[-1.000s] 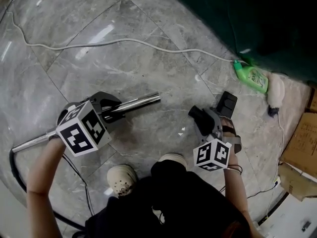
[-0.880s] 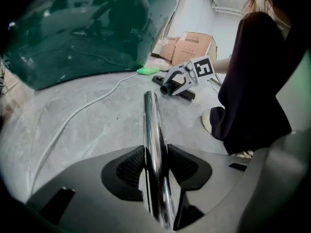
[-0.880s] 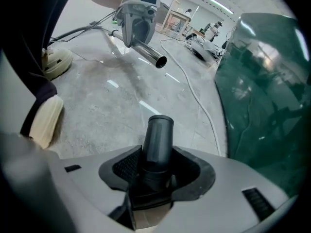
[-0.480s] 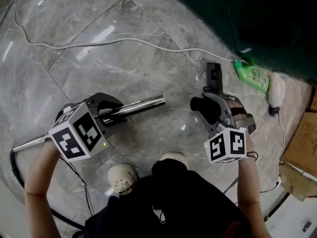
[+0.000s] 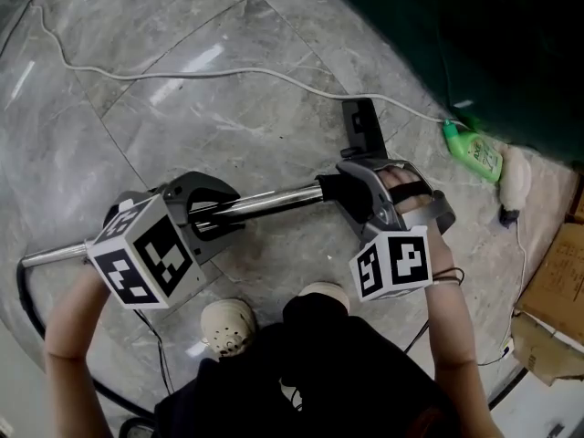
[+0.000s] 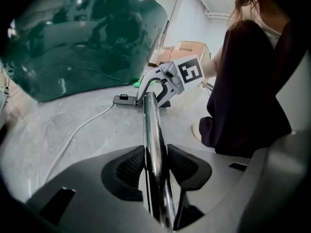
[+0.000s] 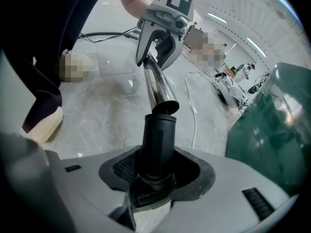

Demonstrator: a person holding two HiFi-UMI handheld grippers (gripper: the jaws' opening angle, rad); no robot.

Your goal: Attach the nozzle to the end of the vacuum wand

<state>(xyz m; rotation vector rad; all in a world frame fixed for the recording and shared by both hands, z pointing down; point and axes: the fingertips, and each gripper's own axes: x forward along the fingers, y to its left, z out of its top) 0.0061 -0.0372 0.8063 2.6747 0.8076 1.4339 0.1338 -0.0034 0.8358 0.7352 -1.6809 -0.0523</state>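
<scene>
A chrome vacuum wand [image 5: 265, 199] lies nearly level above the floor. My left gripper [image 5: 214, 210] is shut on its middle, and in the left gripper view the wand [image 6: 150, 130] runs out between the ribbed pads [image 6: 132, 165]. My right gripper [image 5: 351, 194] is shut on the black nozzle [image 5: 361, 128], whose flat head points away from me. In the right gripper view the nozzle's round neck [image 7: 158, 140] sits just below the wand's open end [image 7: 163, 103], almost touching it; I cannot tell whether it has gone in.
A white cable [image 5: 228, 71] crosses the marble floor behind the grippers. A green bottle [image 5: 474, 151] and a white cloth [image 5: 516, 182] lie at the right, beside cardboard [image 5: 557, 281]. A dark green curved panel [image 5: 474, 26] fills the top right. My shoes [image 5: 226, 327] are below.
My right gripper has swung left with the nozzle and rolled, bringing the neck up to the wand's end. The left gripper has lifted the wand a little.
</scene>
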